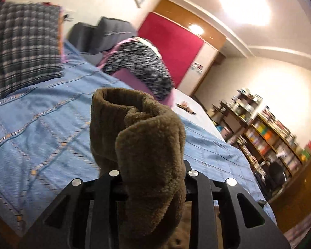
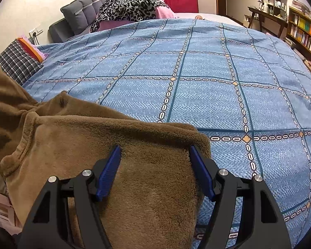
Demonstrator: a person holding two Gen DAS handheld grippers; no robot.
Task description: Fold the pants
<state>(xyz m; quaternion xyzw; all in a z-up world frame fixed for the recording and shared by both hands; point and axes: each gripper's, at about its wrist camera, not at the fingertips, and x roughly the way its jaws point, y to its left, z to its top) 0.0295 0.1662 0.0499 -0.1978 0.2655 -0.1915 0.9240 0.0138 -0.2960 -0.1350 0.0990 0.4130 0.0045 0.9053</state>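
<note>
On the blue bedspread (image 2: 197, 72) the brown fleece pants (image 2: 105, 145) lie spread at the near left, their far edge running just beyond the right gripper (image 2: 155, 172). That gripper's blue pads (image 2: 108, 172) stand wide apart over the fabric, one on each side of a broad patch of fleece, gripping nothing; the right pad sits close to the pants' right edge, where the bedspread begins. To the left, the cloth rises in loose folds with a stitched hem showing.

In the left wrist view, a bunched roll of the same pants (image 1: 143, 145) sticks up from between the fingers of the left gripper (image 1: 153, 178), which is clamped on it; the fleece hides the pads and hangs down over the gripper's middle. This bundle is held above the bedspread (image 1: 41, 124), with the camera tilted.

A plaid pillow (image 2: 18, 62) rests at the bed's left edge just beyond the pants. A leopard-print blanket (image 2: 130, 6) lies at the head of the bed, against the grey headboard (image 2: 83, 10). Bookshelves (image 2: 304, 33) stand along the right wall.
</note>
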